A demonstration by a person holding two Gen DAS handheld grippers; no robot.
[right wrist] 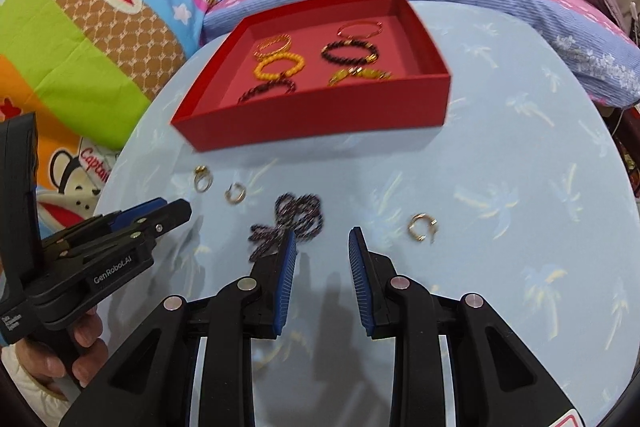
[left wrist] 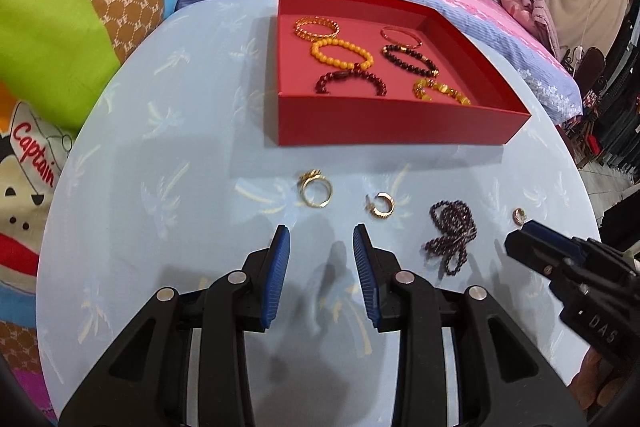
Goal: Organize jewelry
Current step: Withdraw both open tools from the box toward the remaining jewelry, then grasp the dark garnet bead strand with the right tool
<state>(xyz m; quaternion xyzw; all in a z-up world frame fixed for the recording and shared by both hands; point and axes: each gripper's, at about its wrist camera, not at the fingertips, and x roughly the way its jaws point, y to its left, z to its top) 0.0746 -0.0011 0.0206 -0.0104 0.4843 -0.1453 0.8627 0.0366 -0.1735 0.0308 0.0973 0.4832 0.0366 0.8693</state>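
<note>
Both claws, the left claw (left wrist: 321, 230) and the right claw (right wrist: 322, 235), are released with nothing between their blue pads, above the light-blue bench (left wrist: 180, 187). The gold ring (left wrist: 316, 191), gold ear cuff (left wrist: 383, 205) and dark purple bead string (left wrist: 452, 231) lie loose in a row near the red cardboard tray (left wrist: 400, 125), which holds bead bracelets (left wrist: 342, 55). Nothing blocks them.

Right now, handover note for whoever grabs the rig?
Left claw: open, empty, over the table, short of the gold ring.
Right claw: open, empty, beside the dark bead necklace.
Done: six bracelets lie in the red tray.
Left: gold ring, ear cuff, necklace and small hoop, all loose on the table in front of the tray.
</note>
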